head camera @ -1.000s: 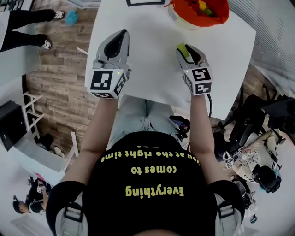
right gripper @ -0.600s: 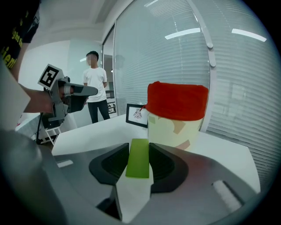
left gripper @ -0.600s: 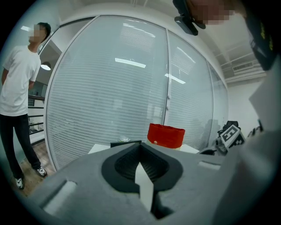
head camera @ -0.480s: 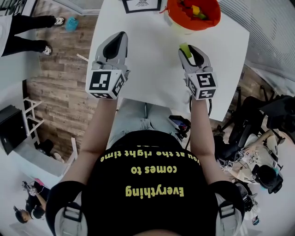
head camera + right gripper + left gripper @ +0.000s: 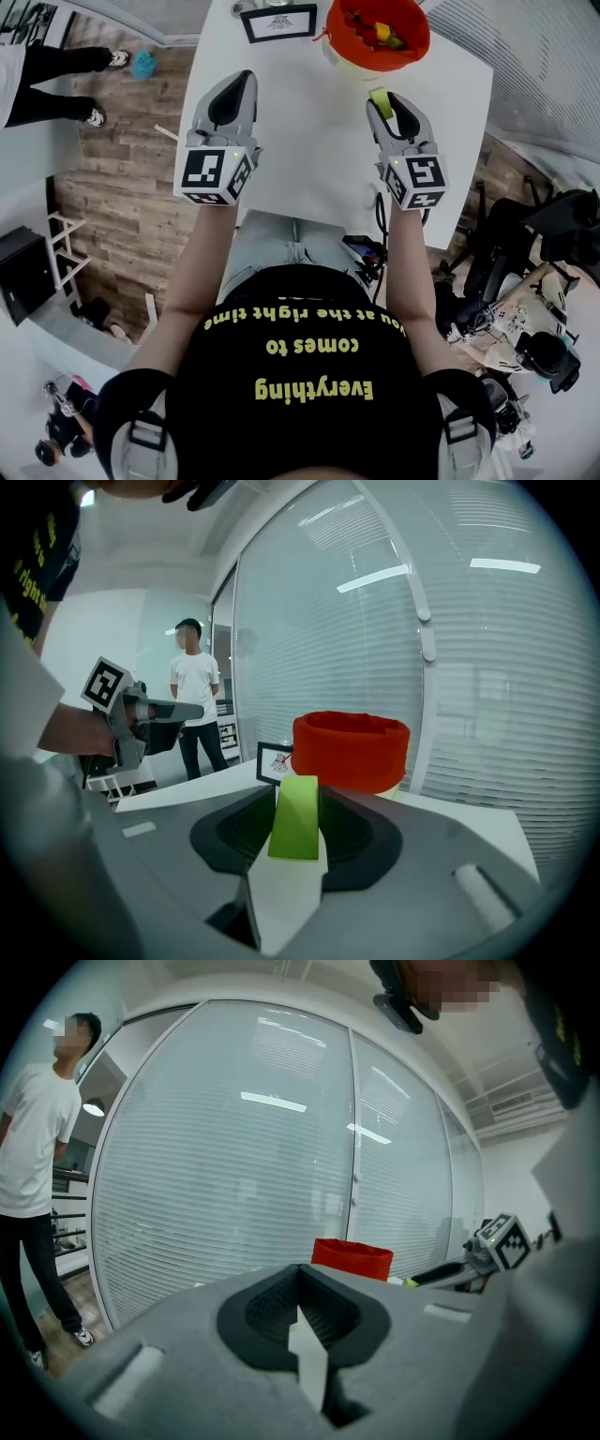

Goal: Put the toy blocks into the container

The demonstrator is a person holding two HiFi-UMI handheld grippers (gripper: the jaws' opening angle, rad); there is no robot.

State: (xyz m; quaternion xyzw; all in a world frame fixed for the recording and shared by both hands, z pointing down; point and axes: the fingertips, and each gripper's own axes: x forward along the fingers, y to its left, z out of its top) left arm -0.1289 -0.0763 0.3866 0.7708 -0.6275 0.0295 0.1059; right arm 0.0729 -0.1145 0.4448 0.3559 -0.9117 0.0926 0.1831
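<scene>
now fingers of right gripper [image 5: 382, 97] clamp lime-green block [image 5: 295, 817]; left gripper [image 5: 238, 81] fingers closed, empty. centre block over red container [image 5: 349, 58], upper frame, before releasing.

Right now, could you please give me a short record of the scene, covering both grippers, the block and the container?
left gripper: jaws together, nothing between them, over the white table
right gripper: shut on a green block, pointing towards the container
container: red, at the table's far edge, with other blocks inside
green block to container: apart, not yet over the rim
beside container: framed picture
</scene>
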